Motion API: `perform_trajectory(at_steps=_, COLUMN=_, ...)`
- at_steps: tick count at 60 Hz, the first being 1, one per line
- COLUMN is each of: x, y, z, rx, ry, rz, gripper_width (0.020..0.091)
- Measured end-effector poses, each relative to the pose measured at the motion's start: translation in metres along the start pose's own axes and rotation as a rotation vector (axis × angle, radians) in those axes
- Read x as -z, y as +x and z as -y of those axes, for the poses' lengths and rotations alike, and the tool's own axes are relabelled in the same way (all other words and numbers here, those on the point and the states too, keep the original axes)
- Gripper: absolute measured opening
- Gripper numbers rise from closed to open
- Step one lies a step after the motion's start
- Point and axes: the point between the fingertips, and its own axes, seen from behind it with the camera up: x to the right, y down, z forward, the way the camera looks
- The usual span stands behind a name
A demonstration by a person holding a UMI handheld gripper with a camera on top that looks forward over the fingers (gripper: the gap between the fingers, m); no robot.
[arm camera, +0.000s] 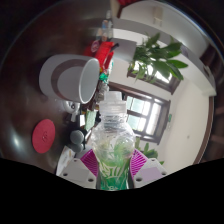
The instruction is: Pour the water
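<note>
Gripper view is filled at its centre by a clear plastic bottle (113,150) with a green label, which is clamped between the two purple pads (91,160) of the gripper (114,166); both fingers press on its sides, so the tongs are closed on the bottle. The whole scene is seen strongly tilted, which suggests that the bottle is being tipped. Its neck is pointed toward a white cup (85,80) lying just beyond it on the dark table (25,100). Whether a cap is on the neck cannot be told, and no stream of water is seen. A red round object (44,136) rests near the cup. The bottle is judged as grasped and lifted; the pour itself appears begun at most, not finished.
</note>
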Motion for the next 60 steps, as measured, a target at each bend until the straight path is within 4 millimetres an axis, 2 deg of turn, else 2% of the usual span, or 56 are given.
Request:
perform_trajectory(at_steps=4, x=-0.007, y=0.004, z=0.009, rx=0.169, ry=0.007, rz=-0.037, gripper_width=0.0366)
perform_trajectory(at_steps=5, x=-0.009, y=0.005, z=0.011, rx=0.204, ry=0.011, rz=-0.046, gripper_width=0.0324)
perform_trajectory(at_steps=6, x=-0.013, y=0.005, z=0.013, rx=0.233, ry=0.017, rz=-0.054, gripper_width=0.0366)
perform_trajectory(at_steps=9, x=-0.015, y=0.009, z=0.019, rx=0.303, ry=0.022, rz=-0.076, gripper_width=0.0366)
perform_trajectory(at_steps=10, x=-0.016, y=0.010, z=0.020, rx=0.319, ry=0.020, rz=-0.086, gripper_width=0.0328)
perform_trajectory(at_steps=11, x=-0.016, y=0.012, z=0.020, rx=0.330, ry=0.017, rz=-0.095, gripper_width=0.0332)
perform_trajectory(at_steps=12, x=-0.016, y=0.014, z=0.021, rx=0.337, ry=0.014, rz=-0.101, gripper_width=0.0367)
perform_trajectory(at_steps=13, x=-0.016, y=0.015, z=0.022, rx=0.342, ry=0.012, rz=-0.104, gripper_width=0.0367)
perform_trajectory(at_steps=14, x=-0.018, y=0.016, z=0.021, rx=0.345, ry=0.012, rz=-0.105, gripper_width=0.0330)
perform_trajectory(at_steps=16, x=-0.018, y=0.016, z=0.021, rx=0.345, ry=0.010, rz=-0.104, gripper_width=0.0365)
perform_trajectory(at_steps=17, x=-0.018, y=0.016, z=0.022, rx=0.343, ry=0.011, rz=-0.103, gripper_width=0.0366)
perform_trajectory(at_steps=18, x=-0.017, y=0.016, z=0.022, rx=0.340, ry=0.011, rz=-0.102, gripper_width=0.0334)
perform_trajectory(at_steps=22, x=-0.015, y=0.015, z=0.024, rx=0.334, ry=0.018, rz=-0.103, gripper_width=0.0332)
perform_trajectory(at_steps=25, x=-0.012, y=0.016, z=0.025, rx=0.310, ry=0.027, rz=-0.104, gripper_width=0.0338)
perform_trajectory(at_steps=27, x=-0.011, y=0.016, z=0.025, rx=0.257, ry=0.040, rz=-0.099, gripper_width=0.0368)
perform_trajectory(at_steps=32, x=-0.004, y=0.018, z=0.016, rx=0.025, ry=0.033, rz=-0.052, gripper_width=0.0369)
perform_trajectory(at_steps=39, x=0.005, y=0.014, z=0.004, rx=-0.500, ry=0.024, rz=0.080, gripper_width=0.0376)
perform_trajectory(at_steps=41, x=0.007, y=0.014, z=0.003, rx=-0.658, ry=0.030, rz=0.111, gripper_width=0.0379)
perform_trajectory(at_steps=42, x=0.005, y=0.007, z=0.010, rx=-0.735, ry=0.019, rz=0.103, gripper_width=0.0377)
perform_trajectory(at_steps=43, x=0.006, y=0.009, z=0.002, rx=-0.811, ry=0.044, rz=0.139, gripper_width=0.0377)
perform_trajectory(at_steps=45, x=0.008, y=0.009, z=0.000, rx=-0.960, ry=0.047, rz=0.174, gripper_width=0.0377)
perform_trajectory(at_steps=48, x=0.009, y=0.009, z=0.001, rx=-1.175, ry=0.062, rz=0.217, gripper_width=0.0376)
perform_trajectory(at_steps=49, x=0.011, y=0.008, z=0.007, rx=-1.245, ry=0.060, rz=0.224, gripper_width=0.0376)
perform_trajectory(at_steps=52, x=0.005, y=0.001, z=0.005, rx=-1.438, ry=0.077, rz=0.267, gripper_width=0.0376)
perform_trajectory(at_steps=56, x=0.001, y=-0.009, z=0.002, rx=-1.653, ry=0.074, rz=0.327, gripper_width=0.0375)
perform_trajectory(at_steps=57, x=0.009, y=-0.006, z=0.013, rx=-1.689, ry=0.058, rz=0.326, gripper_width=0.0376)
perform_trajectory(at_steps=58, x=0.004, y=-0.011, z=0.002, rx=-1.723, ry=0.074, rz=0.338, gripper_width=0.0376)
perform_trajectory(at_steps=60, x=0.003, y=-0.016, z=-0.002, rx=-1.768, ry=0.084, rz=0.344, gripper_width=0.0375)
